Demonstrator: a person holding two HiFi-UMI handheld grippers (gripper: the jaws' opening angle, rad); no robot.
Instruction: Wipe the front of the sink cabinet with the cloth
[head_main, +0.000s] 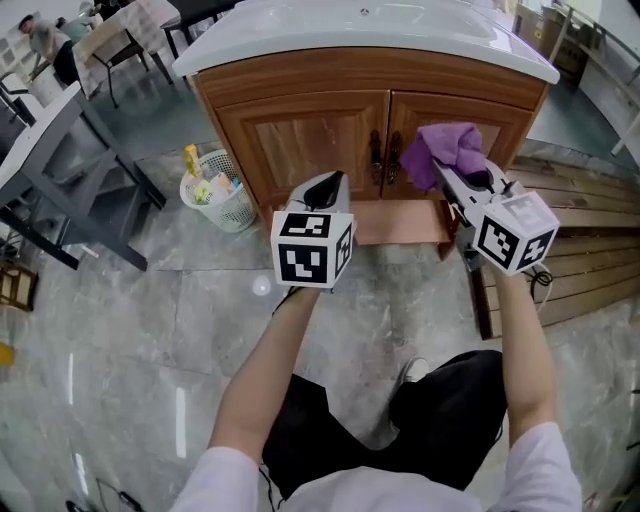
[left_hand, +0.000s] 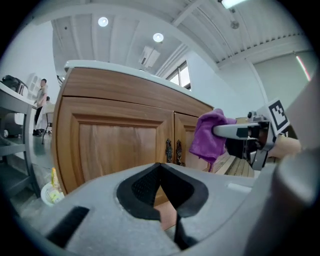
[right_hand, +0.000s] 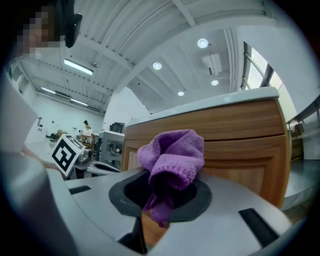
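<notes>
As we looked down in the head view, the purple cloth (head_main: 452, 150) hung near the right door of the sink cabinet (head_main: 300, 135), left gripper view, our left tongs (left_hand: 160, 174) were closed on nothing, right gripper view, our right tongs (right_hand: 164, 197) clamped the bunched cloth.

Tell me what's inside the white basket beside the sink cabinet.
In the white basket, a tall yellow item and small colourful items show; anything deeper is covered.

Bright, even indoor light comes from ceiling spots (left_hand: 158, 37) and strip lamps (right_hand: 78, 67). Glare streaks lie on the glossy floor (head_main: 180, 420). Both gripper views bulge, with black corners; the cloth (right_hand: 172, 160) is sharp.
</notes>
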